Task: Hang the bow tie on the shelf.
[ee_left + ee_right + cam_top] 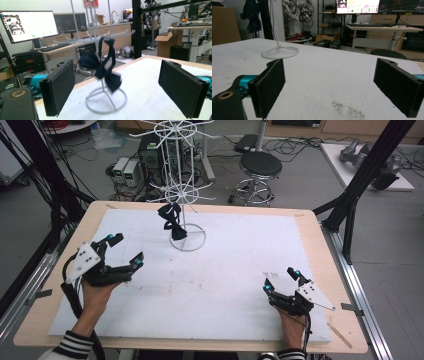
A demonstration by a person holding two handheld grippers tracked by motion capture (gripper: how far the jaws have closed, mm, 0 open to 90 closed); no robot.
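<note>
Both the left gripper (123,251) and right gripper (281,278) have wide-open, empty fingers, so a hard tug on the dark cloth (172,221) might tip the thin white rack (181,180) over.

a light wooden table (320,227) with rounded corners carries a white mat (240,255) that covers nearly all of its top, leaving a bare wooden margin along each edge. the mat is scuffed, with a dark gritty smudge (348,110) close to the near right side (it shows plainly in the right gripper view). a white wire stand (187,237) rests on the mat toward the far edge, a little left of centre, on a ring-shaped base with thin spokes meeting its upright post. a thin pale stick (342,335) lies on the bare wood at the near right corner, just beside the mat's edge.
</note>
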